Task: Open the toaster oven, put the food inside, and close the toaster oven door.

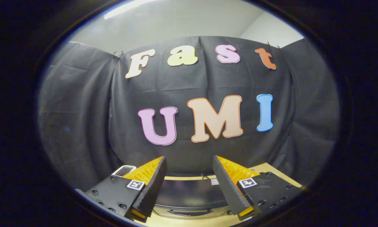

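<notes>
My gripper (189,162) is open, its two black-and-orange fingers (151,183) spread wide with nothing between them. It is held high and looks toward the booth's black cloth wall. Below and between the fingers lies the dark top and glass front of the toaster oven (190,194), seen from above, with its handle (189,212) along the near lower edge. The door looks shut. The oven rests on a light wooden table (270,170). No food is visible.
A white object with dark slots (124,170) sits beside the left finger, at the oven's left. The black cloth wall (81,126) hangs close behind the table. A pale ceiling with a strip light (125,9) is above.
</notes>
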Tool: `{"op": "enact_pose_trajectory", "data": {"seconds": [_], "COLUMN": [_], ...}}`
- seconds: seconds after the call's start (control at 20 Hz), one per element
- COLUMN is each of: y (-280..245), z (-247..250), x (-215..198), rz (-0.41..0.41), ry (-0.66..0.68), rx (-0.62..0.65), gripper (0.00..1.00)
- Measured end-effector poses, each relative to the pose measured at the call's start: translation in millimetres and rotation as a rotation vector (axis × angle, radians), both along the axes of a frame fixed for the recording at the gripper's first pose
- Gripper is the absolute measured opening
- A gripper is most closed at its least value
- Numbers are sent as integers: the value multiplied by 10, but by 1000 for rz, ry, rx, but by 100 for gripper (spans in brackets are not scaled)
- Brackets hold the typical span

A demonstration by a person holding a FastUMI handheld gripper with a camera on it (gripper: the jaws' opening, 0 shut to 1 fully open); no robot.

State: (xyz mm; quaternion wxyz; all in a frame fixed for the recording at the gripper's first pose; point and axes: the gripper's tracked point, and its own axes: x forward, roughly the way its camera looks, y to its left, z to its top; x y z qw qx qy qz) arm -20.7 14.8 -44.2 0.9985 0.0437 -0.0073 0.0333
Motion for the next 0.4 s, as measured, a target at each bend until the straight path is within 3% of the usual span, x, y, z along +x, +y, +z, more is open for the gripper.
{"op": "enact_pose_trajectory", "data": {"seconds": [0.4], "y": [-215], "z": [269], "x": [21], "rz": [-14], "ry": [-60], "rx": [6], "gripper": [92]}}
